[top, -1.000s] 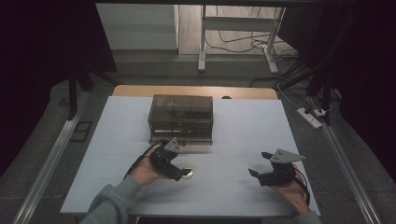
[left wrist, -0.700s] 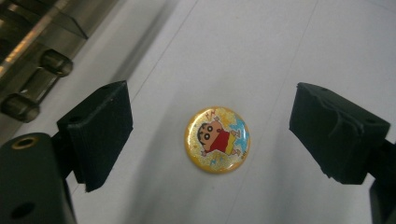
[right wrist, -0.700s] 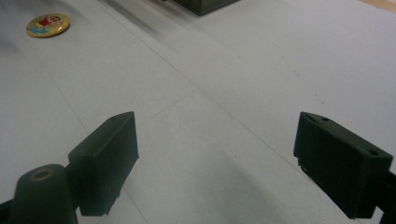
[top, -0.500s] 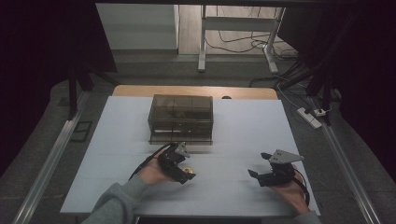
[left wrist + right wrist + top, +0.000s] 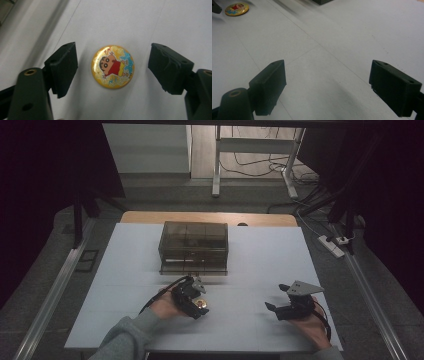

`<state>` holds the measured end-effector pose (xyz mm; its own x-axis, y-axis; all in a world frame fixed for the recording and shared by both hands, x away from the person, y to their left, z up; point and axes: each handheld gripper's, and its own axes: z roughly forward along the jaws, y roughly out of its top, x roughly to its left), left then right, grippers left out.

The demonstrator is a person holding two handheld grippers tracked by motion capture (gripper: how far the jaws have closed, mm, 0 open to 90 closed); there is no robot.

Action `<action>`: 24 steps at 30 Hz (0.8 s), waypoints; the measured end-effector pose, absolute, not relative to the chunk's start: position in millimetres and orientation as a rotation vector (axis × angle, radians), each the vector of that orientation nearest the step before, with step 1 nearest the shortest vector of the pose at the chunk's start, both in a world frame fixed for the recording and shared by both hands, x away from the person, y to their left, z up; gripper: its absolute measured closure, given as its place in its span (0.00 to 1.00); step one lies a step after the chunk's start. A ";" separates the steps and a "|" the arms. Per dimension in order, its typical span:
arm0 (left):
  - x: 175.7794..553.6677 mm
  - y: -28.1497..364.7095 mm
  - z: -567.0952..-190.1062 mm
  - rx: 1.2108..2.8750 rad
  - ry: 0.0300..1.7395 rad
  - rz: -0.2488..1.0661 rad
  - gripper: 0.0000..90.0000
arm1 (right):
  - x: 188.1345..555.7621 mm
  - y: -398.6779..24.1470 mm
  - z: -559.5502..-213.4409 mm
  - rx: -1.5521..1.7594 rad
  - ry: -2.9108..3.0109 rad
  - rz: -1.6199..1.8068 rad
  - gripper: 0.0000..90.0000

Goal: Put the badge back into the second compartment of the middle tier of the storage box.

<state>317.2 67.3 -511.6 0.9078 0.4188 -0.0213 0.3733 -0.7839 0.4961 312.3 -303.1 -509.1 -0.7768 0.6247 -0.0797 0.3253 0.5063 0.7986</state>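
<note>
- The left gripper [image 5: 112,66] hangs over a round yellow cartoon badge [image 5: 112,66] lying flat on the white table [image 5: 260,255], jaws spread wide on either side, gripping nothing.
- The right gripper [image 5: 278,296] rests well apart, jaws wide and empty.
- A smoky translucent box [image 5: 194,247] stands beyond the badge.

A smoky translucent drawer box [image 5: 193,247] is set mid-table [image 5: 260,320]; a power strip [image 5: 332,246] is seen on the floor.
</note>
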 end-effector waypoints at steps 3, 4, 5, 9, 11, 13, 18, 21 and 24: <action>317.1 66.4 -512.5 2.570 0.568 0.119 0.29 | 312.4 -303.0 -509.3 0.791 2.396 1.157 0.15; 317.0 66.1 -513.0 2.573 0.565 0.119 0.30 | 312.3 -303.0 -509.2 0.792 2.399 1.154 0.15; 316.9 65.7 -513.6 2.576 0.562 0.121 0.30 | 312.3 -303.0 -509.2 0.792 2.399 1.154 0.15; 315.8 64.2 -515.4 2.605 0.542 0.134 0.34 | 312.3 -303.1 -509.4 0.792 2.399 1.152 0.15; 315.7 63.6 -516.5 2.619 0.534 0.134 0.37 | 312.3 -303.1 -509.6 0.794 2.398 1.155 0.15; 315.9 63.9 -516.5 2.616 0.528 0.118 0.39 | 312.5 -303.1 -509.8 0.793 2.402 1.151 0.15; 317.3 64.7 -516.9 2.612 0.530 0.095 0.45 | 312.2 -302.4 -509.9 0.792 2.402 1.151 0.15; 319.1 66.5 -516.6 2.605 0.541 0.098 0.51 | 312.2 -302.1 -510.1 0.790 2.404 1.148 0.15; 319.0 66.6 -516.6 2.605 0.540 0.100 0.52 | 312.4 -301.9 -510.5 0.791 2.406 1.147 0.16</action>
<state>319.0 66.6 -516.6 0.9197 0.3919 -0.0240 0.3572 -0.8097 0.4657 312.4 -301.9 -510.5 -0.7786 0.6226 -0.0791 0.3306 0.5140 0.7915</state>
